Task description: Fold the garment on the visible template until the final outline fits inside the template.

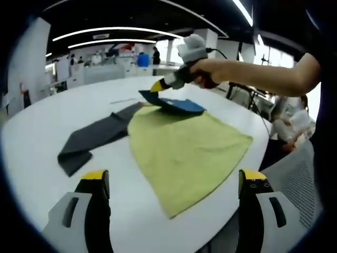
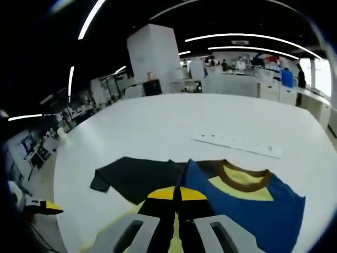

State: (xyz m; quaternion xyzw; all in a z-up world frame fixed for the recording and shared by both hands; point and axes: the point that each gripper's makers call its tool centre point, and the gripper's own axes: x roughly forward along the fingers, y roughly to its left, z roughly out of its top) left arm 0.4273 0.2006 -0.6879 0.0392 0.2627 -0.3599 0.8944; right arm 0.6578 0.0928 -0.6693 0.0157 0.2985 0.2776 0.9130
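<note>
The garment (image 1: 176, 158) lies on the white desk (image 1: 42, 132), yellow-green underside up; its blue front (brown collar (image 2: 243, 178), yellow panel) is lifted at one edge; a dark grey sleeve (image 1: 92, 138) stretches flat sideways.

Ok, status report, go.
Left gripper open, idle. Right gripper shut on shirt, lifting its edge over the table. Nothing in the way.

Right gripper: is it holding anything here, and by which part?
Yes. The right gripper is shut on the garment, pinching the blue fabric at its edge near the collar and lifting it over the yellow-green template. The left gripper is open, holding nothing.
</note>
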